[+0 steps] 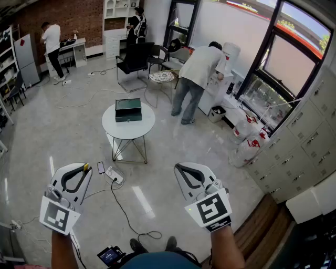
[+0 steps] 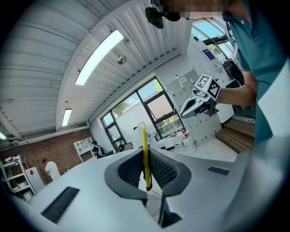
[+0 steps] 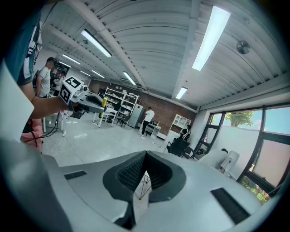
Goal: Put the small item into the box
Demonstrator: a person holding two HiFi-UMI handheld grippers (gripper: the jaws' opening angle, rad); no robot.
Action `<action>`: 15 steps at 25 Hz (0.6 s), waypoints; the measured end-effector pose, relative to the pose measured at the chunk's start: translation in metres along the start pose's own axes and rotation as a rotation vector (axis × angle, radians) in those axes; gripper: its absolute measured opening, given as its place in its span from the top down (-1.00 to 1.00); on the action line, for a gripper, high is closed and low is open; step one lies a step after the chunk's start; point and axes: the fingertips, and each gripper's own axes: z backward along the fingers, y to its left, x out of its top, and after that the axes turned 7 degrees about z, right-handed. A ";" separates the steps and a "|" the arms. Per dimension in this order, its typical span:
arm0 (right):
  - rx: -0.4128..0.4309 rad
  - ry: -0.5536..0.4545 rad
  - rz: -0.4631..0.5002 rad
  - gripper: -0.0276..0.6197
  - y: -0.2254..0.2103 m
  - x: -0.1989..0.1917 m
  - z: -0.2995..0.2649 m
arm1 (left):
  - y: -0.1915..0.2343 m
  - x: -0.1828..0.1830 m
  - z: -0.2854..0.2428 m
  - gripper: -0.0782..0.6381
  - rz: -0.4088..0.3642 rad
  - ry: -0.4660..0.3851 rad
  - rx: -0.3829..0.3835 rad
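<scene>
Jaws of my left gripper (image 1: 85, 169) pinch a thin yellow item (image 2: 144, 154) upright between them; those of my right gripper (image 1: 178, 168) are pressed together, empty. Well beyond both, the dark green box (image 1: 128, 109) sits on the round white counter (image 1: 112, 126).

Open office/lab space: brick wall (image 1: 79, 16), desk (image 1: 73, 48), office chairs (image 1: 134, 60), lockers (image 1: 310, 142), shelving (image 3: 120, 102), loose cables (image 1: 123, 210) on polished floor (image 1: 52, 131), strip lights (image 3: 210, 36), big windows (image 1: 294, 58).
</scene>
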 end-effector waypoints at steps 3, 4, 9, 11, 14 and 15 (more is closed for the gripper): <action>-0.008 0.002 0.001 0.80 -0.004 0.002 -0.008 | 0.008 -0.003 -0.005 0.65 0.007 -0.006 -0.003; -0.010 0.003 0.001 0.80 -0.003 0.003 -0.011 | 0.011 -0.004 -0.005 0.65 0.008 -0.007 -0.005; -0.017 0.010 -0.002 0.80 0.001 0.006 -0.029 | 0.024 -0.016 -0.008 0.65 0.005 -0.009 -0.021; -0.021 0.013 -0.004 0.80 0.002 0.008 -0.036 | 0.031 -0.021 -0.009 0.65 0.006 -0.012 -0.027; -0.023 0.013 0.005 0.80 0.006 0.013 -0.046 | 0.042 -0.026 -0.006 0.65 0.015 -0.018 -0.030; -0.026 0.014 0.000 0.80 0.008 0.015 -0.049 | 0.045 -0.027 -0.005 0.65 0.015 -0.021 -0.032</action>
